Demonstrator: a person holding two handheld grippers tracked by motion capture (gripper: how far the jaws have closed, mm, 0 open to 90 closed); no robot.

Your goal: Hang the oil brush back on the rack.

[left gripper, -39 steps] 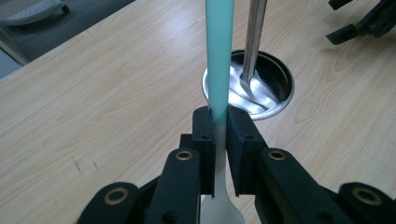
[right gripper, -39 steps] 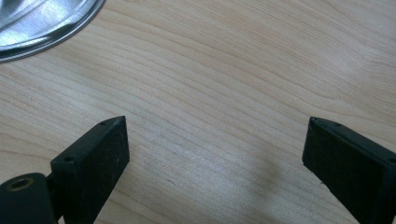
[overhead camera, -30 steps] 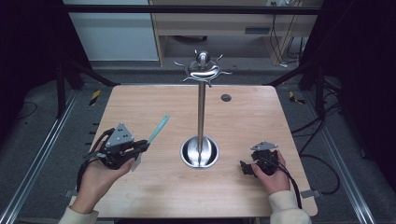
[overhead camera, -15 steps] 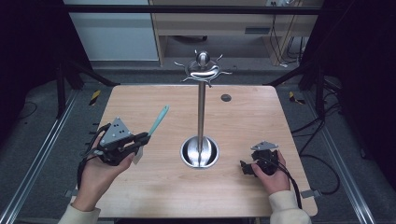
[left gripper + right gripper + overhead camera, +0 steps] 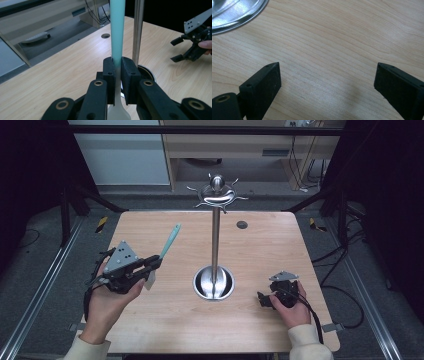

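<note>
The left gripper (image 5: 150, 264) sits in the person's left hand (image 5: 107, 300) to the left of the metal stand (image 5: 215, 245), raised off the table (image 5: 165, 320) and pointing toward the pole. Its jaws are clamped tight on a spatula (image 5: 169, 242); in the left gripper view the pads (image 5: 109, 72) press on the handle where the teal part meets the white blade end, and the teal handle (image 5: 117, 27) rises up past the jaws, close beside the stand's pole (image 5: 138, 30). From above, the handle slants up and away toward the far side of the table, with bare wood between it and the pole.

The right gripper (image 5: 261, 299) rests low on the table to the right of the stand's round base (image 5: 214, 284), held by the right hand (image 5: 296, 309). Its jaws stand wide apart with nothing between them, only bare wood, and the rim of the base (image 5: 234, 15) lies just beyond them. The near edge of the table is close behind both hands. A small round hole (image 5: 242, 225) lies right of the pole near the far edge.
</note>
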